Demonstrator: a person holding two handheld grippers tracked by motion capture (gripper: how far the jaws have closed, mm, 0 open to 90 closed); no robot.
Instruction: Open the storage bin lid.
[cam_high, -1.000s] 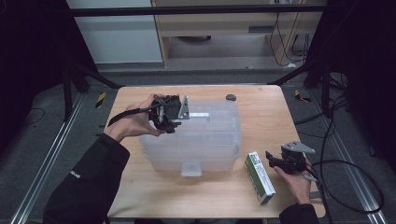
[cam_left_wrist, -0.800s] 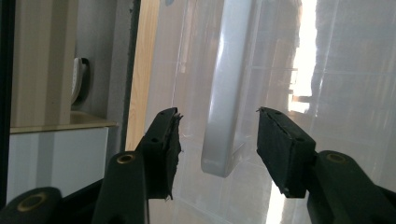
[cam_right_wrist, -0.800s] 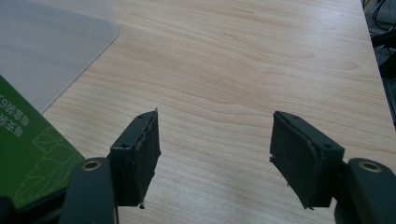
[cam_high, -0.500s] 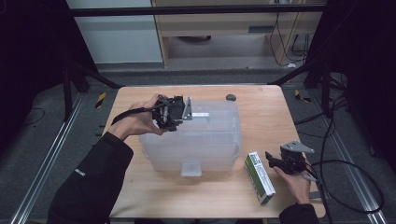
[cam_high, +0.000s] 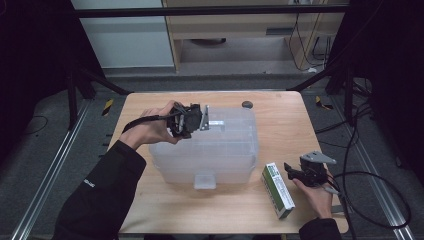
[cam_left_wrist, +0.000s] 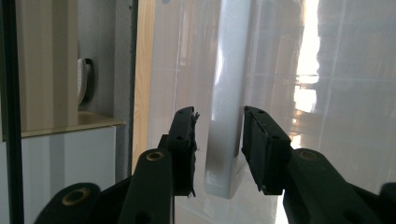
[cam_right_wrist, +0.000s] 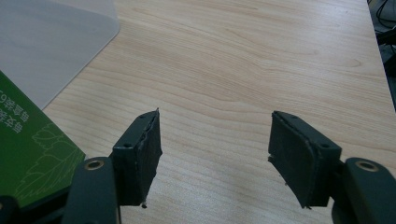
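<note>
High view: left gripper (cam_high: 192, 120) at the far left top edge of the translucent storage box (cam_high: 210, 145), fingers just closing on its white latch (cam_high: 216, 122); likely readying to unclip the lid. Right gripper (cam_high: 300, 173) idle on the desk (cam_high: 280, 115), green carton (cam_high: 278, 189) just left of it

Left gripper view: latch (cam_left_wrist: 226, 130) between both fingers (cam_left_wrist: 184, 140), narrow gaps left, not yet pinched

Right gripper view: fingers (cam_right_wrist: 140, 154) wide, bare desk ahead, carton (cam_right_wrist: 28, 158) beside the left finger, box corner (cam_right_wrist: 46, 42) farther off
</note>
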